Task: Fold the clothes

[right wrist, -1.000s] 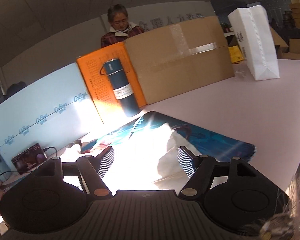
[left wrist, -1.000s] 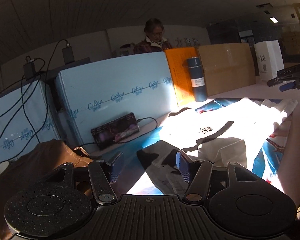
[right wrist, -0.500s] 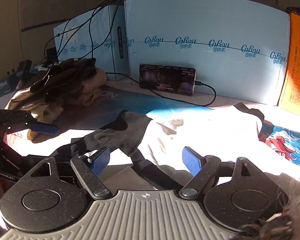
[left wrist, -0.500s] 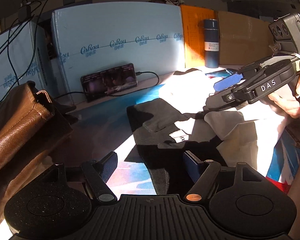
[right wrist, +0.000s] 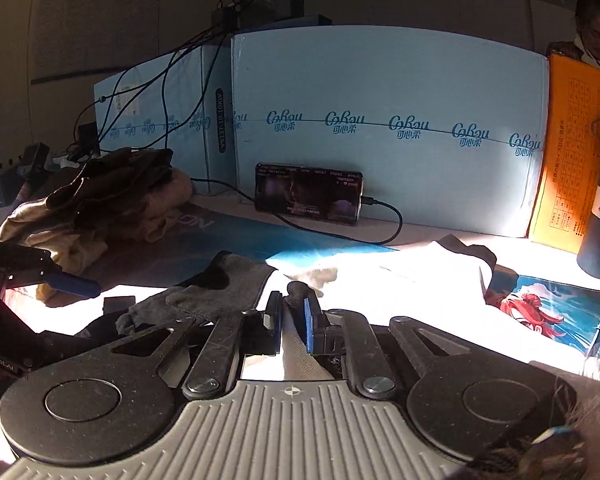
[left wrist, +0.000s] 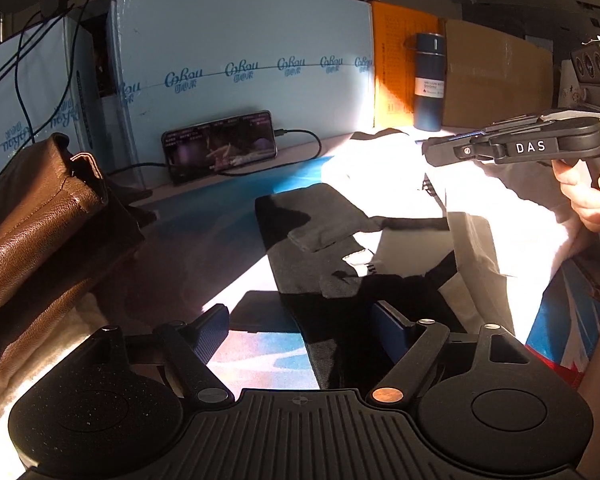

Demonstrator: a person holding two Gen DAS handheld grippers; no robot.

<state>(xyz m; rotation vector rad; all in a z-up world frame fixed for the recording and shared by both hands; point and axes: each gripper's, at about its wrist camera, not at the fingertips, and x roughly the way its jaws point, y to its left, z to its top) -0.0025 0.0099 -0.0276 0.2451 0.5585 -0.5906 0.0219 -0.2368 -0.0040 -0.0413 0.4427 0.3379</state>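
A white shirt (left wrist: 496,216) with black sleeves and trim (left wrist: 312,236) lies crumpled on the table in bright sun. My left gripper (left wrist: 304,322) is open, low over the near end of the black part, with dark cloth lying between its fingers. My right gripper (right wrist: 291,309) is shut on a fold of the shirt's pale fabric (right wrist: 298,350) beside a grey-black sleeve (right wrist: 220,284). In the left wrist view the right gripper (left wrist: 436,148) hangs over the white part, held by a hand (left wrist: 588,196). A blue finger (right wrist: 72,285) of the left gripper shows at the right wrist view's left edge.
A phone (left wrist: 220,144) on a cable leans against blue boxes (left wrist: 240,40) at the back. A brown leather bag (left wrist: 32,220) stands at the left, and a heap of brown clothes (right wrist: 100,200). A dark flask (left wrist: 429,80), orange and cardboard panels and a person stand behind. A printed mat (right wrist: 548,312) covers the table.
My right gripper has gone from open to shut, pinching the shirt's fabric. Both grippers have come down and turned toward the shirt. The left stays open and has edged closer to the black part.
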